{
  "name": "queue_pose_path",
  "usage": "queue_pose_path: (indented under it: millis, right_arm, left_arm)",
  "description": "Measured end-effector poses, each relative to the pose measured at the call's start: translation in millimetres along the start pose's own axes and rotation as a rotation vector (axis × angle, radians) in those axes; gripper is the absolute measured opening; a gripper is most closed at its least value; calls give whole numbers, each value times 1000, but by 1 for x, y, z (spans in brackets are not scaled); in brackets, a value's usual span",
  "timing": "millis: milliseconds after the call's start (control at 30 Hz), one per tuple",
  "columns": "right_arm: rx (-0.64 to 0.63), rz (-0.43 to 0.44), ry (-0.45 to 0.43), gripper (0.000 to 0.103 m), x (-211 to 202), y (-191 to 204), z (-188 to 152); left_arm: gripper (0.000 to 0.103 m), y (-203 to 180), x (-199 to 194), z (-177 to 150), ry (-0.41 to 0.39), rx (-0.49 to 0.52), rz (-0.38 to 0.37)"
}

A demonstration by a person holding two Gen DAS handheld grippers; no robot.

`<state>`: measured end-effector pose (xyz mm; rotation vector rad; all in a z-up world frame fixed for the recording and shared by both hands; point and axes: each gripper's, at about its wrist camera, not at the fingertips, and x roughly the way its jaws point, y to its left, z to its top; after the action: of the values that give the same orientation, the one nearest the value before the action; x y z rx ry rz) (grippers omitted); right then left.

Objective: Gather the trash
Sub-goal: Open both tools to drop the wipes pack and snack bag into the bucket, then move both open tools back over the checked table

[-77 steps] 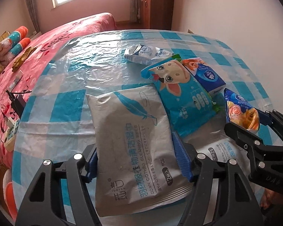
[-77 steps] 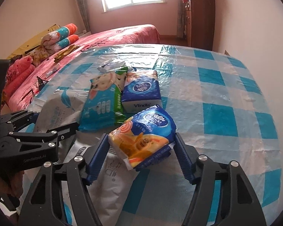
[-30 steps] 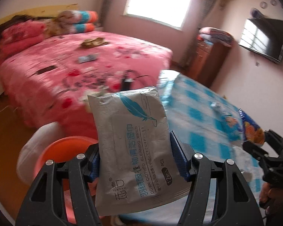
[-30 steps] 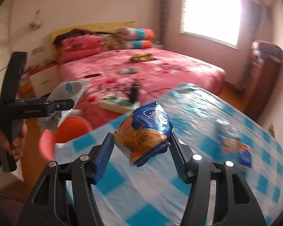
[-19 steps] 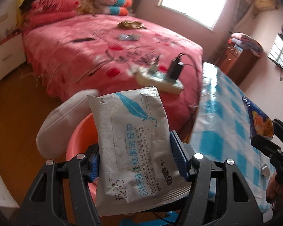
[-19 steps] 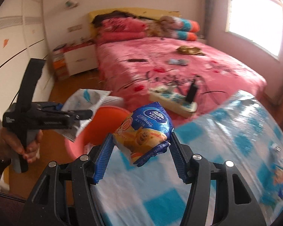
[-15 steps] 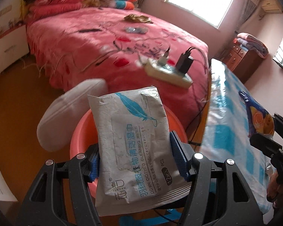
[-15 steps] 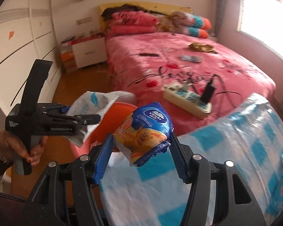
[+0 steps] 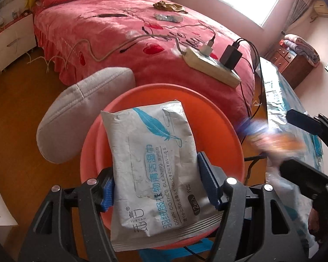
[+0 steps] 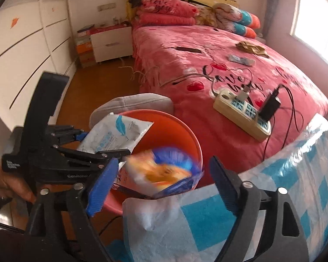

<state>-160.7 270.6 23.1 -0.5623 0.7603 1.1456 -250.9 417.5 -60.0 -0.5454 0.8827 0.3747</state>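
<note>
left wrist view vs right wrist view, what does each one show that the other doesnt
Only the left wrist view shows the wood dresser with folded blankets on it.

Only the right wrist view shows the white nightstand, the wardrobe doors and the hand holding the left gripper.

Both show the orange basin, the wipes pack between the left gripper's opening jaws, the blurred snack bag dropping clear of the opening right gripper, the grey cushion and the power strip on the pink bed.

The grey cushion [image 9: 81,118] and table edge [image 10: 273,174] are crowding the orange tub [image 9: 164,96]; its top is staying open.
</note>
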Motion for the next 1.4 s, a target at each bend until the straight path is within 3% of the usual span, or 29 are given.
queue_pose_path:
  millis: [200,433,800,1100,1400]
  right_arm:
    - [112,-4,-66,92,-22,-14,-11]
    - [234,-35,-137,94,-55,-35,-32]
    - [353,-46,-215,94,-98,-62,-76]
    - [394,-55,-288,94,-134,-75,-111]
    - [460,-67,-362,94,-169,-92,-143]
  left_arm:
    - [73,-6,2,-1,3,40,30]
    - [81,-23,-19,8,-67,97,108]
    - [85,-87,-51,14,-134,245,173]
    - [86,-155,-65,10,-172,398,173]
    - [87,-206,-72,3,-172,465,127]
